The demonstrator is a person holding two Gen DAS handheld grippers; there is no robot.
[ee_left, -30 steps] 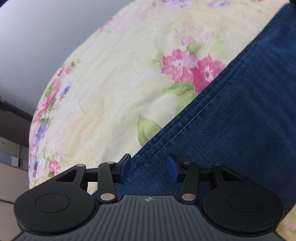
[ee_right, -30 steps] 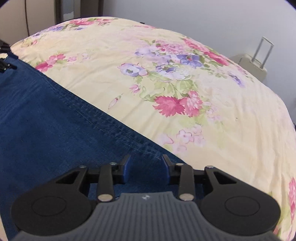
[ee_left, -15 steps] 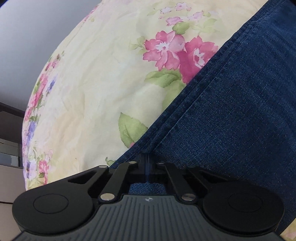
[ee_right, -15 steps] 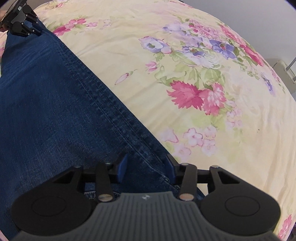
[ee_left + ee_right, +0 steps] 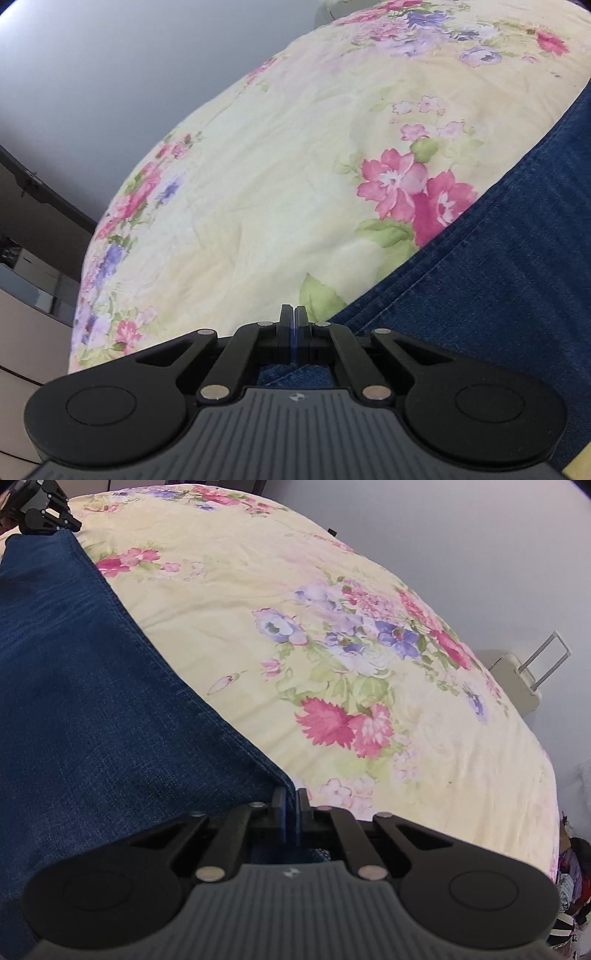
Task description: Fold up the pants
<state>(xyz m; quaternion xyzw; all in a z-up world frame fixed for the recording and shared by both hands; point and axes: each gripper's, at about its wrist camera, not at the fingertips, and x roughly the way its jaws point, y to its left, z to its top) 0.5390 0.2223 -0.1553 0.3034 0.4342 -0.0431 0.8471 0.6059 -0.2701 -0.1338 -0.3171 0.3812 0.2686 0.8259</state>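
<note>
Both grippers, left gripper (image 5: 294,325) and right gripper (image 5: 290,806), are pinched tight on the jeans (image 5: 92,720) hem corners between their fingers, edge taut between them, probably so it lifts evenly over the floral bedspread (image 5: 332,627) for folding.

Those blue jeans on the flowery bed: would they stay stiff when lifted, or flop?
Probably flop: the jeans hang in a soft sheet between the right gripper and left gripper. The thick denim seams suggest some weight. The weave looks grippy, so slipping seems unlikely.

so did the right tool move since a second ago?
Yes. The right tool has closed on the jeans edge and lifted it off the bedspread; the pink flower now sits farther ahead of its tips.
</note>
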